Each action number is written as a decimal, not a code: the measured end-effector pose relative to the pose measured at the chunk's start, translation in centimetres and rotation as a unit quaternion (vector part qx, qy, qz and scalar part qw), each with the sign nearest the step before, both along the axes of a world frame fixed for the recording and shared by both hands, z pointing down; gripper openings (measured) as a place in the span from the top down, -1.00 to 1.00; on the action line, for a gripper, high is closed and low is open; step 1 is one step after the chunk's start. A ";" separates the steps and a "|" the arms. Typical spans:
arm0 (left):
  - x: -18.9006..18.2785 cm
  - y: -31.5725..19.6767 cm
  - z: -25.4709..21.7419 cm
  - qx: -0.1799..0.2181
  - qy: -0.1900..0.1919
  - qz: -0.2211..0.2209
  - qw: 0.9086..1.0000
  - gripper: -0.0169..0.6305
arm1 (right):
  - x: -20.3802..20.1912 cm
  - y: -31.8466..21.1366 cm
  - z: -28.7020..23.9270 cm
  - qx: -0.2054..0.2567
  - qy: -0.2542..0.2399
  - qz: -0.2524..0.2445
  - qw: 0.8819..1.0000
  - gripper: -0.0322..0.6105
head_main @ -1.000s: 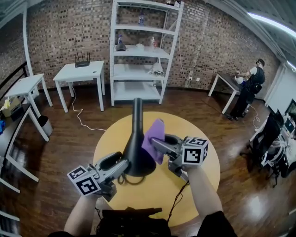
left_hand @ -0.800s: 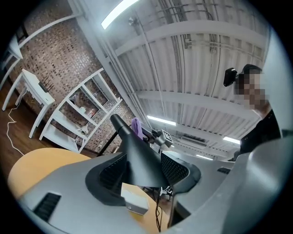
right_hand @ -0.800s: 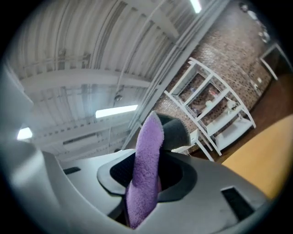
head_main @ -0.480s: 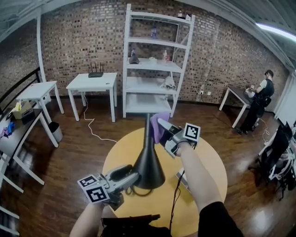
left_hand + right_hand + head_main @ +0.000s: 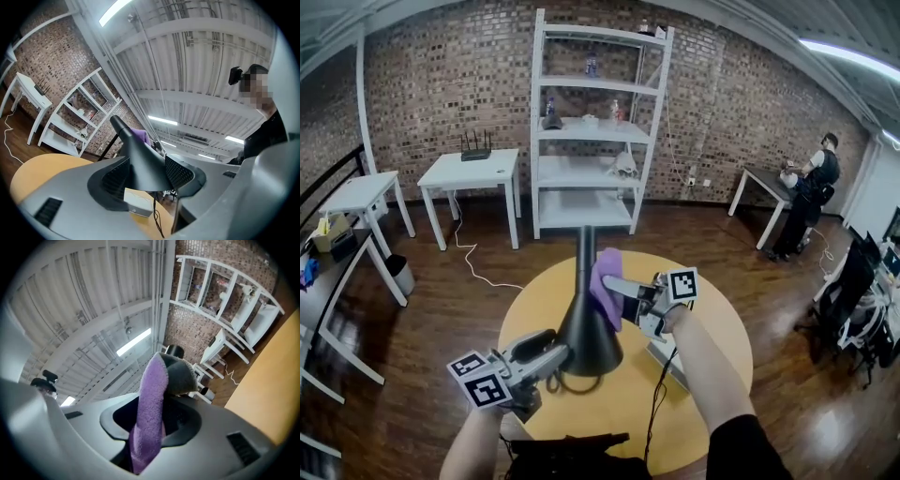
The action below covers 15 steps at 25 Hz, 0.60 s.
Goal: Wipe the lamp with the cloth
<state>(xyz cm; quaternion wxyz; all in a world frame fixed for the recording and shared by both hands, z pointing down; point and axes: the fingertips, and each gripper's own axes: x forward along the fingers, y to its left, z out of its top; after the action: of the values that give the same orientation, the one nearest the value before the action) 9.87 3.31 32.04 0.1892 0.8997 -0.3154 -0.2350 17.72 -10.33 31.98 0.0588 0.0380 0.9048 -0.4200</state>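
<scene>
A black lamp with a cone-shaped foot and a thin upright stem stands on the round yellow table. My left gripper is shut on the cone's lower edge at the near left; in the left gripper view the lamp fills the space between both pads of this gripper. My right gripper is shut on a purple cloth, which lies against the right side of the stem just above the cone. In the right gripper view the cloth hangs folded between the jaws of that gripper.
The lamp's black cable runs over the table toward me. A white shelf unit and white tables stand by the brick wall. A person works at a far right table. A small white box sits beside the lamp's foot.
My right gripper carried the cloth from the cone up to the top of the stem, then back down to the stem's lower part. The left gripper kept its hold.
</scene>
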 end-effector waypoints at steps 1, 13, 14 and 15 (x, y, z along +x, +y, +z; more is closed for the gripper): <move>0.0 0.0 0.1 -0.001 0.002 0.002 1.000 0.27 | 0.1 1.2 0.3 0.007 0.003 -0.018 1.000 0.52; -0.3 -0.1 0.1 -0.008 0.024 0.001 1.000 0.26 | 3.9 8.9 2.8 0.111 0.085 -0.033 0.990 0.52; -0.1 0.0 0.1 -0.009 0.027 0.000 1.000 0.26 | 4.3 9.2 2.9 0.108 0.083 -0.031 0.990 0.52; 0.0 0.1 0.1 -0.011 0.031 -0.002 0.999 0.26 | 4.6 9.6 3.1 0.105 0.079 -0.030 0.991 0.52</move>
<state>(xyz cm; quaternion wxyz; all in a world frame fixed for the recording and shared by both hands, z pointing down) 9.85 3.41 32.19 0.2079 0.8894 -0.3135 -0.2596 22.34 -0.70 35.06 -0.0296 0.0378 0.9441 -0.3262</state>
